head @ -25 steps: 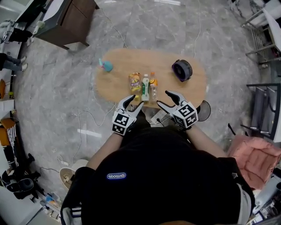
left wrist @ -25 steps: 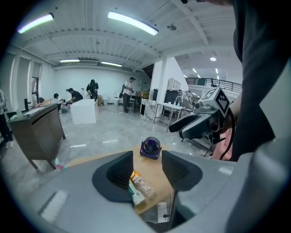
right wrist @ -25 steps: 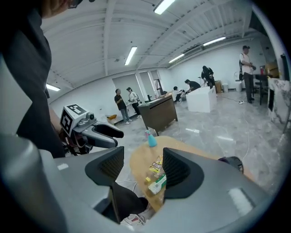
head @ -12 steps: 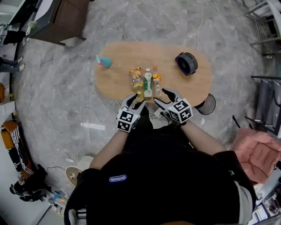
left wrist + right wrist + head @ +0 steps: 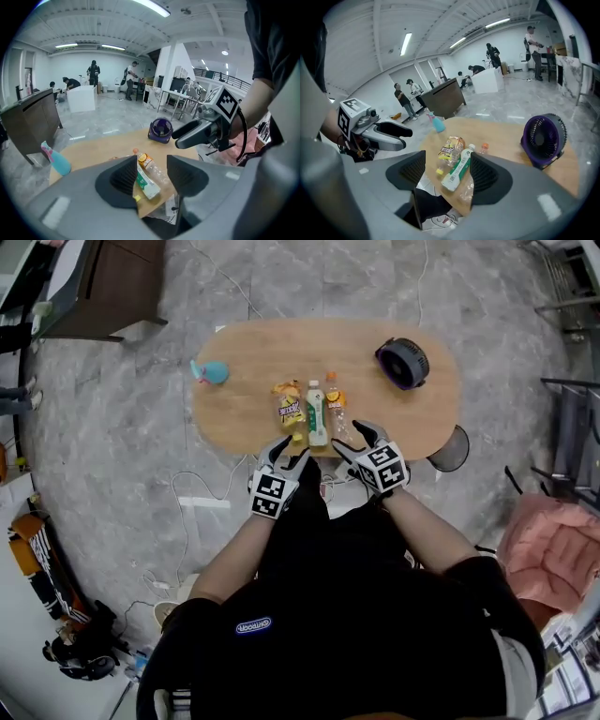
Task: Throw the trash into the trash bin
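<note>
Three pieces of trash lie side by side near the front edge of the oval wooden table: a yellow snack bag, a green-label bottle and a clear bottle with an orange cap. My left gripper hovers open at the table's front edge, just before the green-label bottle. My right gripper is beside it, over the clear bottle's near end. Its jaws have just been opening and nothing is between them. A black mesh bin stands on the floor at the table's right end.
A purple fan sits at the table's far right and a blue spray bottle at its left. Cables lie on the marble floor. A dark cabinet is at the far left, a pink chair at the right. People stand far off.
Both grippers have come down and forward to the table's front edge, closer to the bottles. The trash has not moved.
</note>
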`<state>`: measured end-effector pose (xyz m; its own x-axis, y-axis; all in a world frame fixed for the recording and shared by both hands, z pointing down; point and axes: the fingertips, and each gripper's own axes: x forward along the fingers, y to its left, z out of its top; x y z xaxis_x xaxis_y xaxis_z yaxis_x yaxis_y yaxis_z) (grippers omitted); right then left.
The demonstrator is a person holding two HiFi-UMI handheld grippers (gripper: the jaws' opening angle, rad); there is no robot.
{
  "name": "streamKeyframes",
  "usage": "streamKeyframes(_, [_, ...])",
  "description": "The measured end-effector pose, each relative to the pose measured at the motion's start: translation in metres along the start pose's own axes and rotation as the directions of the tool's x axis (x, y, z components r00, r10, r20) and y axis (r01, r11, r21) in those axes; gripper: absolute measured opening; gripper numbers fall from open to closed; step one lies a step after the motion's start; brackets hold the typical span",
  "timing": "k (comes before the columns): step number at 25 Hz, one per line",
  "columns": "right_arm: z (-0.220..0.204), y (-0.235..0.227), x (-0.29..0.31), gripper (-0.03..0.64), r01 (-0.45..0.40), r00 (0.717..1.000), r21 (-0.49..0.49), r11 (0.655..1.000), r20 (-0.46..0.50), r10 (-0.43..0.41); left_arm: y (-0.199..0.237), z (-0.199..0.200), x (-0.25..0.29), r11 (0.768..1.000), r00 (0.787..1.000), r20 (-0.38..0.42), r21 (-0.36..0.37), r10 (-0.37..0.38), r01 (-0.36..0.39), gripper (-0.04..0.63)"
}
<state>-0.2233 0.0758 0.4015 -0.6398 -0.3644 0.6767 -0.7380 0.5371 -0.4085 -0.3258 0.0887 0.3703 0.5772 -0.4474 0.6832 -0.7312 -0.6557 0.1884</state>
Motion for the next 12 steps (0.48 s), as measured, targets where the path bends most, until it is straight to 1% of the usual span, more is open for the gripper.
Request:
streamKeyframes(3, [-0.006,-0.006,0.013,0.333,0.025,1.000,-0.016,1.000,-0.012,-0.025,0.012,-0.005,0.006,1.000,1.000,0.007,0.006,0.008,-0.008,0.201])
streamKeyframes(7, [-0.015,-0.018,0.030,0.333,0.049,0.998,-0.020,0.999,-0.025,-0.050,0.026,-0.016,0.019,1.000,1.000,0.016,-0.011,0.020,-0.019,0.201])
streamKeyframes(10, [-0.016,-0.025,0.045,0.330,0.037,0.999,-0.006,0.999,-0.005,-0.037,0.031,-0.026,0.037,1.000,1.000,0.025,-0.016,0.002,-0.002,0.201])
streamKeyframes(12, [-0.019,-0.028,0.055,0.330,0.029,1.000,-0.009,1.000,-0.010,-0.029,0.032,-0.035,0.049,0.999,1.000,0.023,-0.041,-0.016,0.017,0.201])
